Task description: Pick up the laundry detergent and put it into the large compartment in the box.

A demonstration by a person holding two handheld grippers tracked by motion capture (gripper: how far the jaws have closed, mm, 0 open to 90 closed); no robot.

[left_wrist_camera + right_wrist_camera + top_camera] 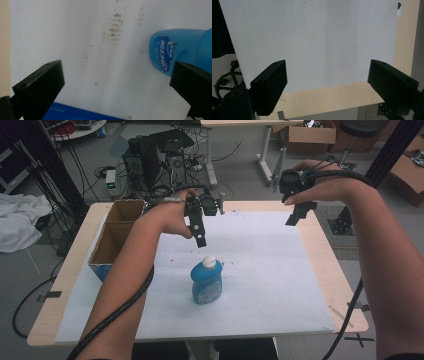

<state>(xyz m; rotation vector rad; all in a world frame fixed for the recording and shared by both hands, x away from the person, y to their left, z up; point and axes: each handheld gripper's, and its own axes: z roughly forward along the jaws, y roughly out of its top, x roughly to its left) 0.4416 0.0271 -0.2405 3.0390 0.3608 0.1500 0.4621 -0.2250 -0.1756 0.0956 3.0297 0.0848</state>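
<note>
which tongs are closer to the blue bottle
Left. The left tongs hang just beyond the blue bottle; the right tongs are up near the table's far right corner.

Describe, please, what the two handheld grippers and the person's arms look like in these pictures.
Both grippers are black. The left gripper and the right gripper each end in two blocky, rectangular black jaws with small screw holes near the tips. A thick black cable trails from the left one along the forearm; thinner black cables fan over the right hand. Both forearms are bare, with no sleeves visible.
</note>
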